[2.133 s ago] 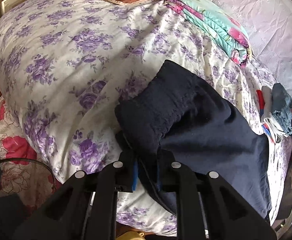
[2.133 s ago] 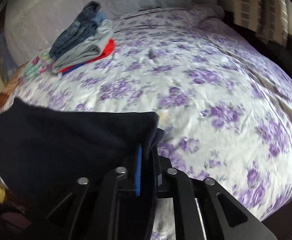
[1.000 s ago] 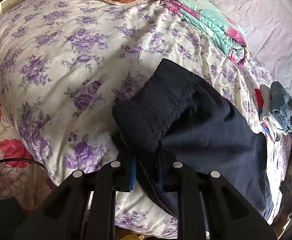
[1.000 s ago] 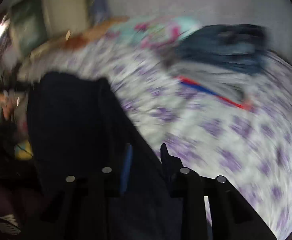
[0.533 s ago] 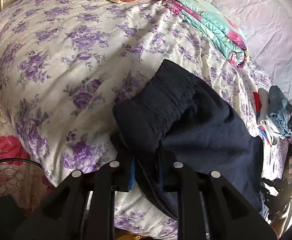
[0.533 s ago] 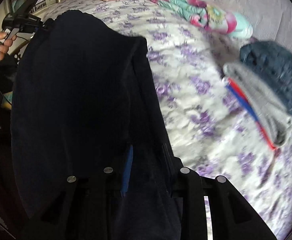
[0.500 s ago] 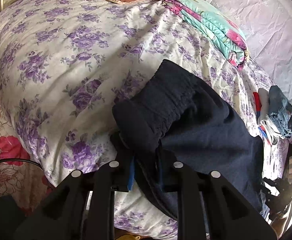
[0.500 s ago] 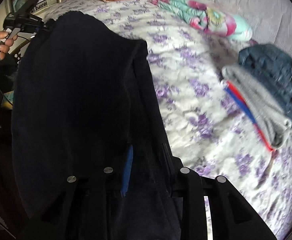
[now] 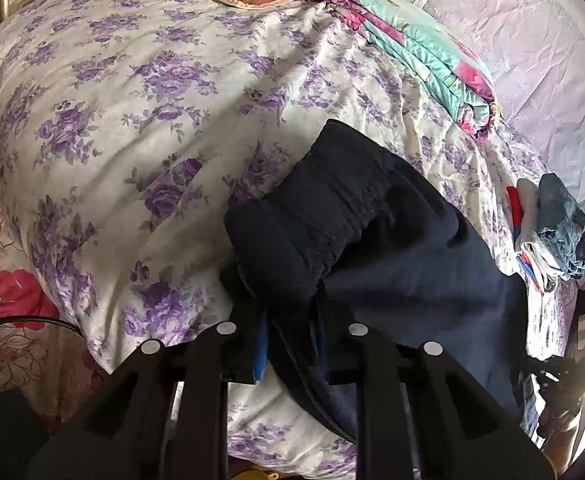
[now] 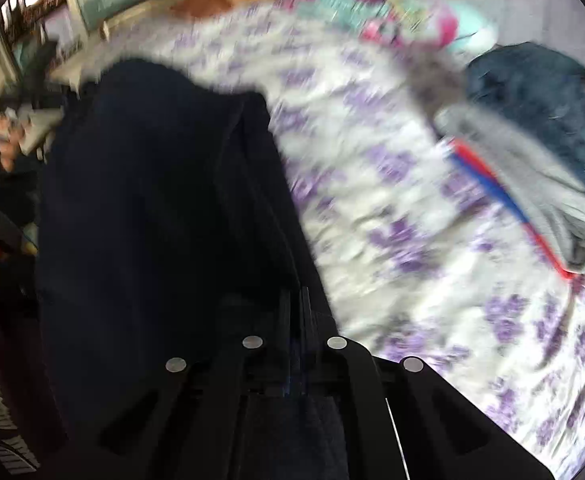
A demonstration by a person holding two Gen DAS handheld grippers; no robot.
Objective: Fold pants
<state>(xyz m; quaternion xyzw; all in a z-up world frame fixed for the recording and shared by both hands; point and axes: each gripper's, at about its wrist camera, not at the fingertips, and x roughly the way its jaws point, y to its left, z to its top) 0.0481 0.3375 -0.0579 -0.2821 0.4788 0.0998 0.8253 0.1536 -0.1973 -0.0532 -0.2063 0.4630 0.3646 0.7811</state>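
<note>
1. On the bedspread (image 9: pixel 124 128), printed with purple flowers, dark navy pants (image 9: pixel 404 264) are spread toward the near edge, the gathered waistband being folded back on itself.
2. The waistband end is pinched by the left gripper (image 9: pixel 290 334), whose jaws are narrowed onto the dark cloth, with a blue pad seen on the inner face of the left finger.
3. In the right wrist view, which is blurred, the pants (image 10: pixel 152 216) are seen draped over the left part of the bedspread (image 10: pixel 392 216).
4. The right gripper (image 10: pixel 297 320) is seen with its jaws drawn almost together, a fold of the pants being clamped between them.
5. Farther right, a stack of folded clothes (image 9: pixel 556 232) is set on the bedspread, well apart from the pants.
6. Beyond the pants, a folded teal and pink quilt (image 9: pixel 424 52) is laid by the wall.
</note>
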